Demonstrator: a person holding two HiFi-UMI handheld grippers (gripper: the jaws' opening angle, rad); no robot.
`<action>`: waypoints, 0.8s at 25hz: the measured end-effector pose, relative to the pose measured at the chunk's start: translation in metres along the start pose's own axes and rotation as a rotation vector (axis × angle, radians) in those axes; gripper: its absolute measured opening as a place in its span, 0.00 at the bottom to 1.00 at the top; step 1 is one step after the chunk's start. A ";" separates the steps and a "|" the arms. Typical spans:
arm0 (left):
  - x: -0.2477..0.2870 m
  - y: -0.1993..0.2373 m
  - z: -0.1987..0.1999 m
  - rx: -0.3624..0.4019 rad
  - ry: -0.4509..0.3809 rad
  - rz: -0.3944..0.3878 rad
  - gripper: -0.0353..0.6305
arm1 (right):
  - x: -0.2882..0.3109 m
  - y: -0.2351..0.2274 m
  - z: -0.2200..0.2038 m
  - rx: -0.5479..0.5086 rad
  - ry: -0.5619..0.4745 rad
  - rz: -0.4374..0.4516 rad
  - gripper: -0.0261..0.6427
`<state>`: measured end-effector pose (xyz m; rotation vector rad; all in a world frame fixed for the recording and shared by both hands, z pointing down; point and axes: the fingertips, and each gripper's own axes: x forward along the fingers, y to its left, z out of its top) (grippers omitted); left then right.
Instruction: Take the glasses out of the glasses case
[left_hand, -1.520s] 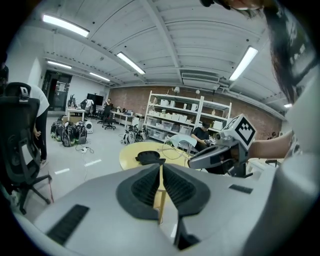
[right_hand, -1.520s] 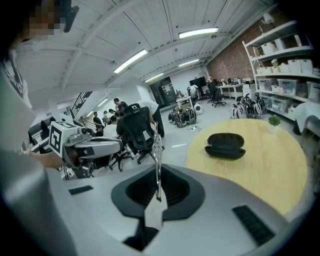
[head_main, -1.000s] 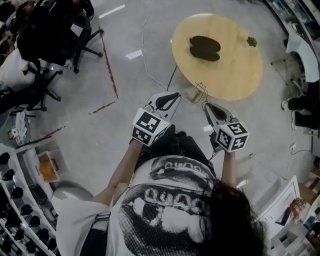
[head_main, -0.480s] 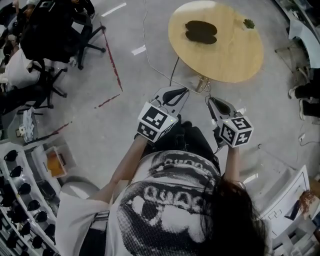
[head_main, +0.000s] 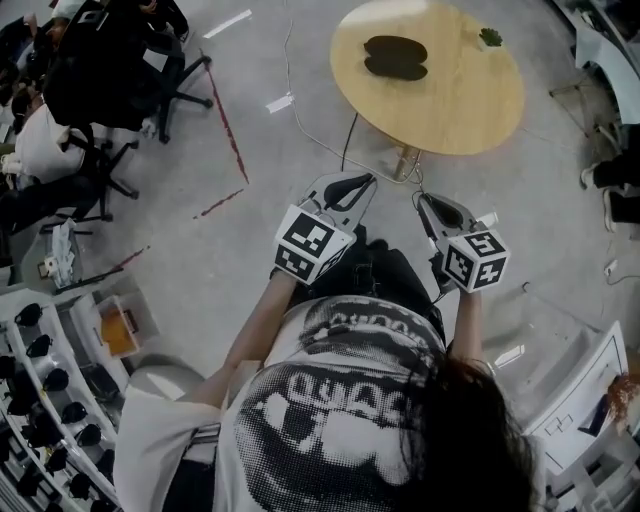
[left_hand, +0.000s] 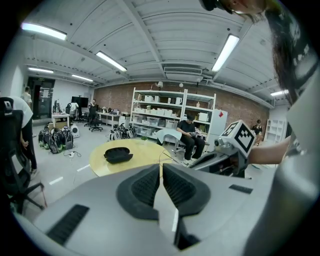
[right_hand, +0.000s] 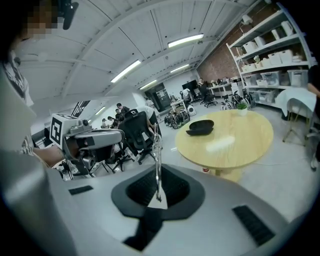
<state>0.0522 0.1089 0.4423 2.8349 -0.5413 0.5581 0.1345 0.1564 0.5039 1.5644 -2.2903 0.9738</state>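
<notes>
The dark glasses case (head_main: 395, 57) lay on the far part of the round desk (head_main: 470, 100), its contents too small to make out. The left tongs (head_main: 348, 184) and right tongs (head_main: 430, 203) were near the person's body, well apart from it, each closed on nothing. Any reach would probably go best with the jaws parted before arrival, one pair steadying the case.

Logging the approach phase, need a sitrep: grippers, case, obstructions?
Left gripper shut, empty. Right gripper shut, empty. Glasses case on round table, untouched, out ahead. Cable trailing by the table leg.
</notes>
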 end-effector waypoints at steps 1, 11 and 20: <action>0.001 -0.001 0.000 0.001 0.000 -0.001 0.09 | 0.000 0.000 0.001 -0.004 0.001 0.003 0.06; 0.001 -0.008 -0.001 0.021 0.007 -0.020 0.09 | 0.000 0.006 0.003 -0.022 -0.006 0.018 0.06; 0.002 -0.010 -0.006 0.022 0.007 -0.021 0.09 | 0.000 0.002 -0.001 -0.024 0.003 0.023 0.06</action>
